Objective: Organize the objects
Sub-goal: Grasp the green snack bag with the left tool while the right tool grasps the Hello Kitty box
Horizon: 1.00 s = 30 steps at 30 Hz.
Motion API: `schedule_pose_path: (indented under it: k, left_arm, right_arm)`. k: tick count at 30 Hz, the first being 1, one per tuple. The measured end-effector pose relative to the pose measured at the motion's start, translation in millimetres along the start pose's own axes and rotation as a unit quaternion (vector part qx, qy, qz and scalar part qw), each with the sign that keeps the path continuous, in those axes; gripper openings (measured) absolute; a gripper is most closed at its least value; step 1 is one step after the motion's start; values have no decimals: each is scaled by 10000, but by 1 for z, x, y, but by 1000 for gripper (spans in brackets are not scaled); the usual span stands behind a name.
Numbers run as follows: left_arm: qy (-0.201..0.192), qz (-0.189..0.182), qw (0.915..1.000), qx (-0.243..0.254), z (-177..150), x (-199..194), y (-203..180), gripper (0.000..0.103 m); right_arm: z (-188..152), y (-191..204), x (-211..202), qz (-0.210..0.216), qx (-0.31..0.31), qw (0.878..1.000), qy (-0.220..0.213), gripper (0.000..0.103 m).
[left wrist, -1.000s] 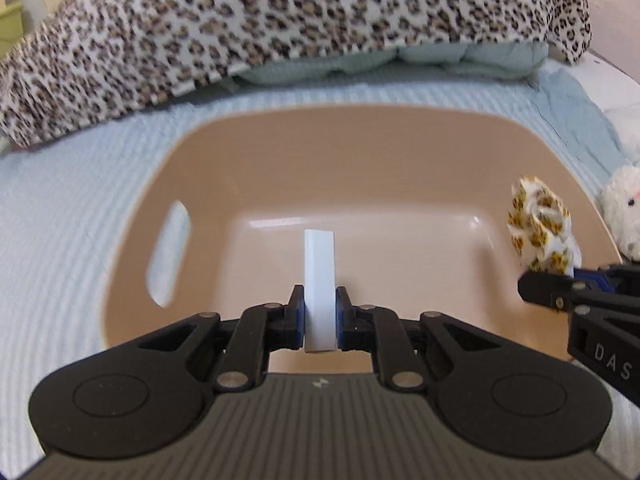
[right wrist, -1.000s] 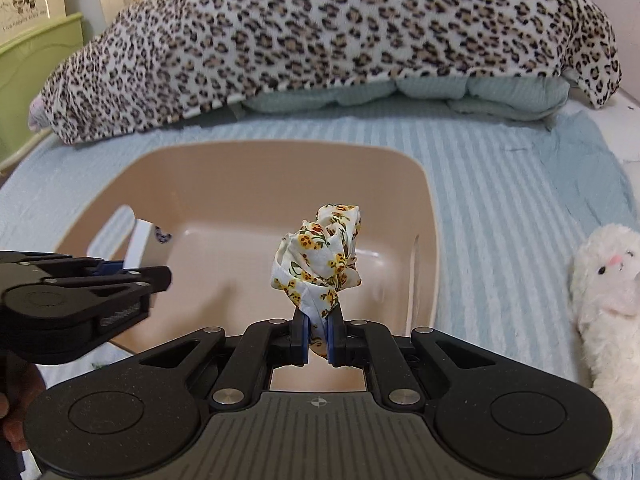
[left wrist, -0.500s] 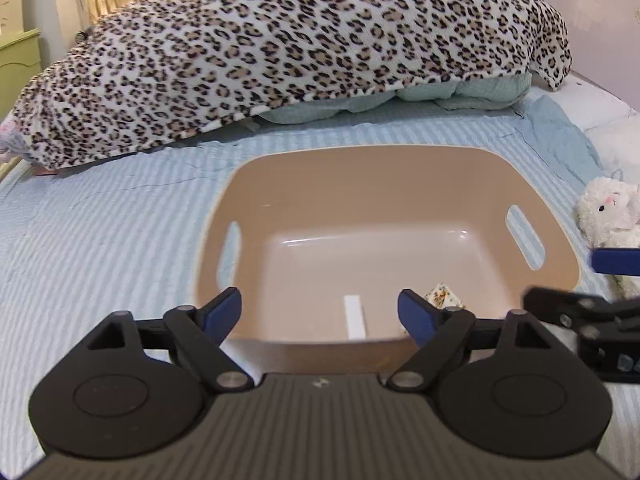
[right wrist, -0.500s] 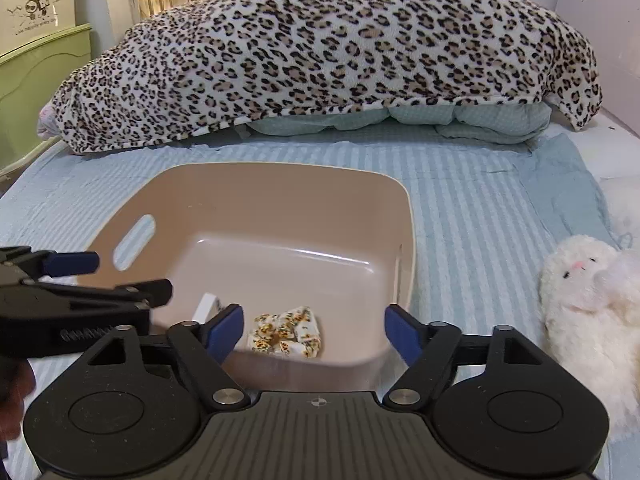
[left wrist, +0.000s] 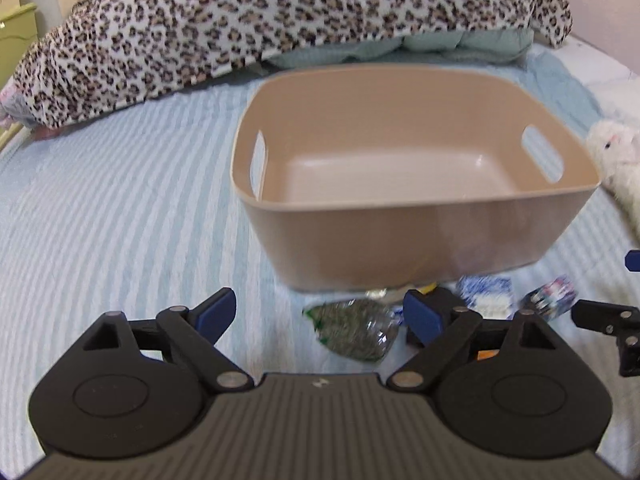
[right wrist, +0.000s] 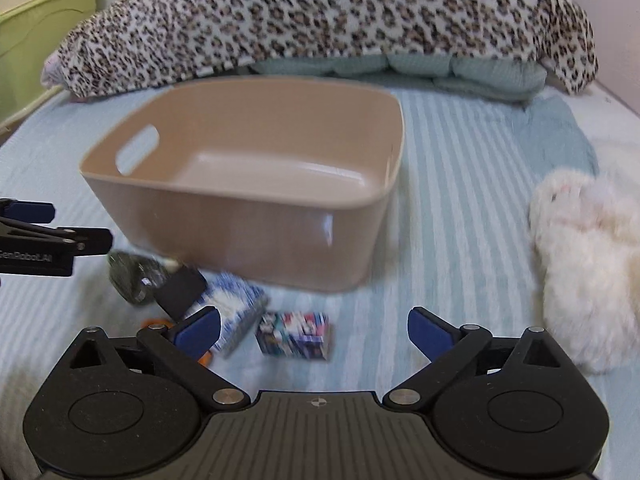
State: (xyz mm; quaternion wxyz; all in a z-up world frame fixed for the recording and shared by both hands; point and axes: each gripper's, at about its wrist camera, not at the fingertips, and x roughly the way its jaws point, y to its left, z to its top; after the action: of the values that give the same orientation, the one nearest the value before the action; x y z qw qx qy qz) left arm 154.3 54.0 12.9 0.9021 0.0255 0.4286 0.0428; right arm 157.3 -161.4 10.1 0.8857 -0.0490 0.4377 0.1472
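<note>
A tan plastic basket [left wrist: 420, 224] [right wrist: 240, 220] with handle slots stands on the striped blue bed. Its near wall hides what lies inside. In front of it lie loose items: a clear bag of dark green stuff [left wrist: 356, 328] [right wrist: 132, 276], a black flat object [right wrist: 180, 290], a blue-and-white packet [left wrist: 486, 292] [right wrist: 236, 308] and a small colourful box [left wrist: 550, 294] [right wrist: 294, 334]. My left gripper [left wrist: 320, 316] is open and empty, above the green bag. My right gripper [right wrist: 314, 332] is open and empty, above the colourful box.
A white plush toy [right wrist: 584, 256] [left wrist: 616, 152] lies to the right of the basket. A leopard-print blanket [right wrist: 320, 20] and pale green pillows [right wrist: 440, 68] lie behind it. A green cabinet [right wrist: 36, 52] stands at the far left.
Both grippers opened and dropped the white strip and the flowered cloth into the basket. Both then pulled back and down, so the loose items before the basket came into view.
</note>
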Motion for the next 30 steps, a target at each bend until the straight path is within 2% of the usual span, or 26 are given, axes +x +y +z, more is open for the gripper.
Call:
schedule_pose_path:
  k: [6,11,14,16,18,20,21,24,25,26,30]
  left_arm:
    - [116,-71,9998,-146,-11,28,6,91]
    - [344,-192,9991,-171,-20,51,8,91]
    - [311,-440,9985,-112,-23,57,7,90]
    - [250,-520,9983,18,-26,58,6,86]
    - [211,-594,9980,76,-27,58,5,78]
    - [176,-794,9967,48,-27,57,6,58]
    - [170,-891,9959,31,-27,56,6,55]
    - [109,-912,9957,75,-29,52,6,47]
    - [92,-920,9957,81,-30,50,6,45]
    - [88,-927,9956,66,-30,50,7,41]
    - [80,-983,9951,12,-30,43,11,33]
  right_arm:
    - [-14,-7,30,-2,213,9991,360,101]
    - [-21,-3,44,18,119,9991,419,101]
    - [-22,-3,51,72,137,9990,412,101]
    - [-23,-2,55,112,173,9991,378,98]
    - [-22,-1,58,163,168,9990,373,89]
    - [-21,2,61,200,148,9991,339,82]
    - [-20,3,61,217,132,9992,311,81]
    - [-18,8,61,287,46,9992,290,65]
    - [-18,10,61,284,5,9990,334,53]
    - [-19,12,60,270,-27,9989,375,49]
    - [-21,14,55,360,29,9988,344,49]
